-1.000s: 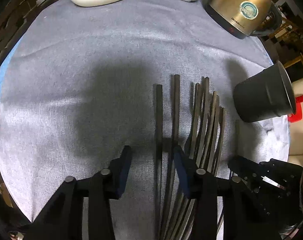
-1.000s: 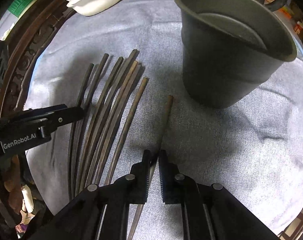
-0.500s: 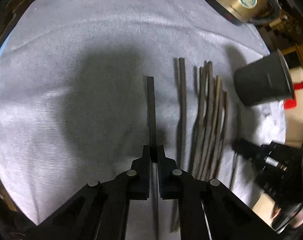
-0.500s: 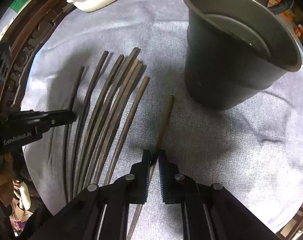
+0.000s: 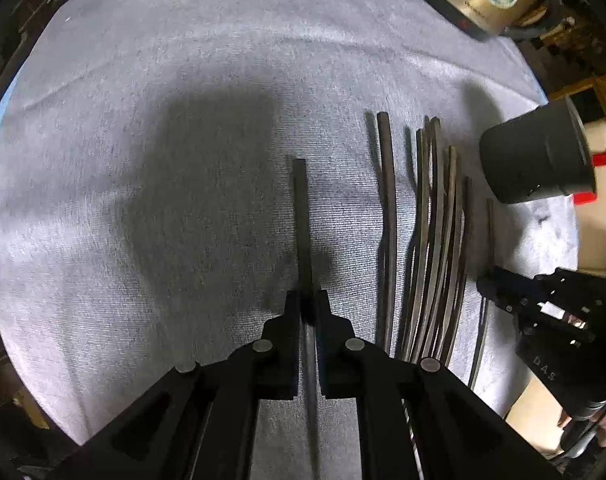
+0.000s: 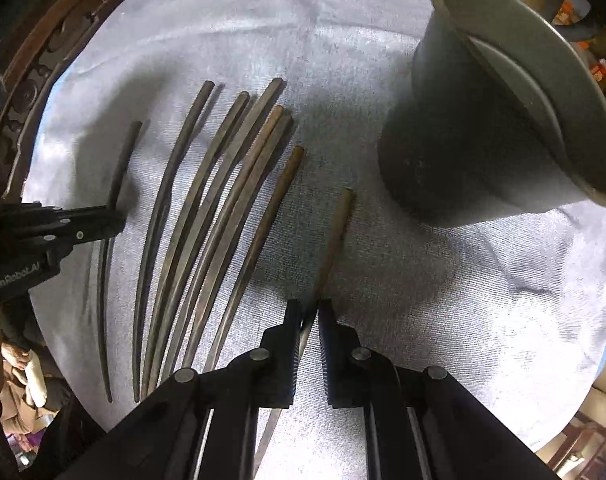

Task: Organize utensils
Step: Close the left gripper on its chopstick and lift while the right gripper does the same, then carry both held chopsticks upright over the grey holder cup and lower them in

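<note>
On the grey cloth [image 5: 183,120], the left gripper [image 5: 307,304] pinches a dark chopstick [image 5: 301,208] left of the loose chopsticks [image 6: 207,208], and the right gripper [image 6: 310,312] pinches a brown chopstick [image 6: 335,236] near the dark cup [image 6: 483,128].

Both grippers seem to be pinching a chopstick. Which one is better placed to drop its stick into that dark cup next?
Probably the right gripper. Its brown chopstick points toward the dark cup just beyond. The left gripper holds a black chopstick beyond the loose chopsticks.

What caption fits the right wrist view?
Right gripper shut on a brown chopstick beside the grey cup.
</note>
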`<action>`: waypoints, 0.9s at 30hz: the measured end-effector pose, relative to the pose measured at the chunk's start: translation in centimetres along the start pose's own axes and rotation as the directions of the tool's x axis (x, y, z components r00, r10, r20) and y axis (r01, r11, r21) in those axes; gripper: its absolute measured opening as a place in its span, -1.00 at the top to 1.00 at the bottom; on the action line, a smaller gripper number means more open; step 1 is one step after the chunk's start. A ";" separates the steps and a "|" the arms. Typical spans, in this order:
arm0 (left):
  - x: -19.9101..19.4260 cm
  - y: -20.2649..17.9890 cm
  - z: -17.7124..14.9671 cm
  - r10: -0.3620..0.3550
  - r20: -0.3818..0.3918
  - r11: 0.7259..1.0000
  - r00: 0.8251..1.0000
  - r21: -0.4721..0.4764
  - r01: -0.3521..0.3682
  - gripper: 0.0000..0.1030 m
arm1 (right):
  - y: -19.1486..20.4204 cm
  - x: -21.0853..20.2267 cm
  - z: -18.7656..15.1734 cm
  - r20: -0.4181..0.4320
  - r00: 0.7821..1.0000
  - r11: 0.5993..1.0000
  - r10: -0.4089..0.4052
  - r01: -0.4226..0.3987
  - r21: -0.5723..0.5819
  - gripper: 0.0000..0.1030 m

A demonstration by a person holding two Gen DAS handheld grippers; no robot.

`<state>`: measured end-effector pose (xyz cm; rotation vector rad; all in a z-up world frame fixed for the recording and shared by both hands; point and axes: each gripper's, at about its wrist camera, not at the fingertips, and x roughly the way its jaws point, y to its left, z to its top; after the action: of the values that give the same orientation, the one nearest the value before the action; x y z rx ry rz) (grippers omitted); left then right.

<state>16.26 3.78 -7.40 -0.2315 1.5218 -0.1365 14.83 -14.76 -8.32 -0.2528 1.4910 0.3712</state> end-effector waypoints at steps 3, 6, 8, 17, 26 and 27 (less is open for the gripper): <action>-1.2 1.6 -2.4 -0.026 0.064 0.999 0.998 -0.037 0.028 0.87 | -0.3 -0.3 -1.3 0.067 0.995 0.996 0.068 -0.072 0.057 0.87; -3.1 3.3 -4.4 -0.080 0.189 0.994 0.979 -0.061 0.093 0.87 | -0.4 -2.3 -4.0 0.239 0.965 0.986 0.108 -0.135 0.098 0.88; -4.7 4.2 -5.6 -0.063 0.279 0.993 0.958 -0.075 0.087 0.87 | -0.6 -3.6 -5.6 0.324 0.939 0.979 0.118 -0.164 0.119 0.88; -9.9 2.9 -8.7 -0.047 0.548 0.997 0.835 -0.032 0.077 0.87 | -1.3 -8.9 -9.4 0.617 0.787 0.973 0.030 -0.165 0.163 0.88; -11.5 1.5 -9.1 0.008 0.793 1.000 0.609 0.006 -0.021 0.87 | -1.4 -14.0 -9.0 0.839 0.511 0.966 -0.188 -0.056 0.251 0.88; -11.6 1.3 -9.2 0.019 0.821 0.999 0.571 0.007 -0.043 0.87 | -1.3 -14.0 -8.9 0.845 0.493 0.965 -0.208 -0.038 0.260 0.88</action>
<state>6.44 7.10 3.22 -0.2027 0.5657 -0.0053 6.62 -20.64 4.95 0.0818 0.4718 0.1666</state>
